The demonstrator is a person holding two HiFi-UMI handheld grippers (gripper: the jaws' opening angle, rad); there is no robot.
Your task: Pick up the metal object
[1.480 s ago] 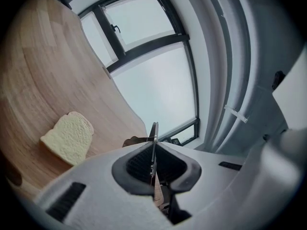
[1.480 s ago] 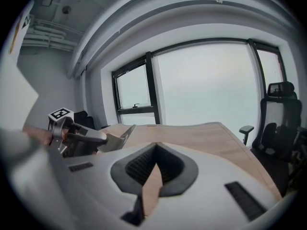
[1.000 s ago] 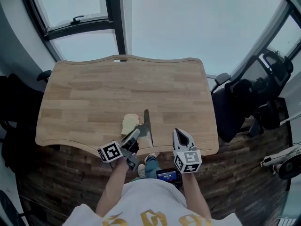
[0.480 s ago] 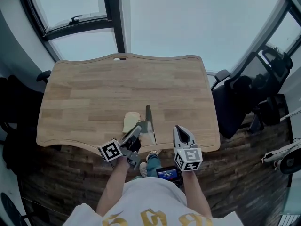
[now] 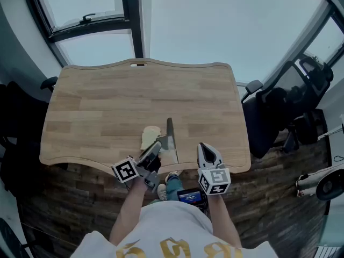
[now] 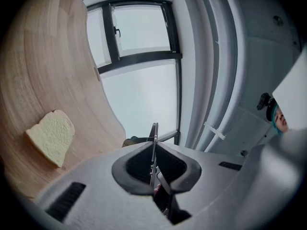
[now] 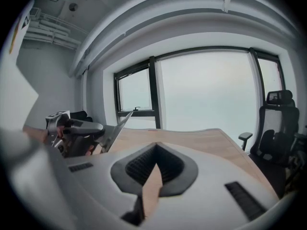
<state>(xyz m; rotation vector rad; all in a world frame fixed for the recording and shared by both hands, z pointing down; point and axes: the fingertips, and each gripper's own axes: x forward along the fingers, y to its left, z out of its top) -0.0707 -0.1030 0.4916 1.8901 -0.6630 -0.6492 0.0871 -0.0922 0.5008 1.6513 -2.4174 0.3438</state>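
The metal object (image 5: pixel 170 135) is a flat, broad blade, lifted off the wooden table (image 5: pixel 107 101) near its front edge. My left gripper (image 5: pixel 157 146) is shut on its near end. In the left gripper view the blade (image 6: pixel 154 143) shows edge-on between the pads, pointing up. A slice of bread (image 5: pixel 150 137) lies on the table just left of the blade, also seen in the left gripper view (image 6: pixel 50 137). My right gripper (image 5: pixel 206 147) hovers at the table's front edge to the right, shut and holding nothing. From its view the left gripper (image 7: pixel 72 127) and blade (image 7: pixel 114 128) show at left.
Black office chairs (image 5: pixel 279 117) stand off the table's right side, and another chair (image 5: pixel 16 117) at the left. Large windows (image 5: pixel 97 20) lie beyond the far edge. A handheld device (image 5: pixel 189 198) hangs at the person's waist.
The left gripper, still holding the blade, has edged slightly to the right and away from the body. The right gripper has stayed in place.
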